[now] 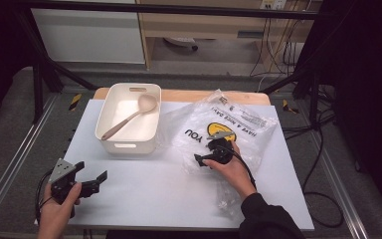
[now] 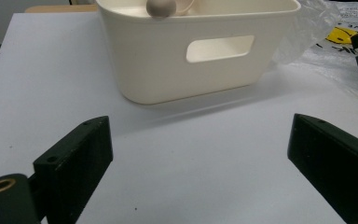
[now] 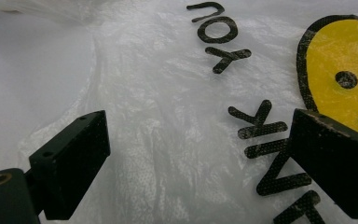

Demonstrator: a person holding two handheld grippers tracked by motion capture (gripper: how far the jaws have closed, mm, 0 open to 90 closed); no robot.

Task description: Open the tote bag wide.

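- Lying flat at the right centre of the high view, the plastic bag point(image 1: 229, 127) spreads over the white table point(image 1: 144, 199), printed side up, likely so an edge can be pinched.
- The right gripper point(image 1: 210, 152) hovers over the bag's lower left part, jaws spread wide and grasping nothing; whether they touch the film is hard to tell.
- The left gripper point(image 1: 90, 178) waits at the lower left, jaws released, aimed at the tub.
- The cream tub point(image 1: 110, 127) sits upper left of centre, just beside the bag, a spoon point(image 1: 132, 115) resting inside.
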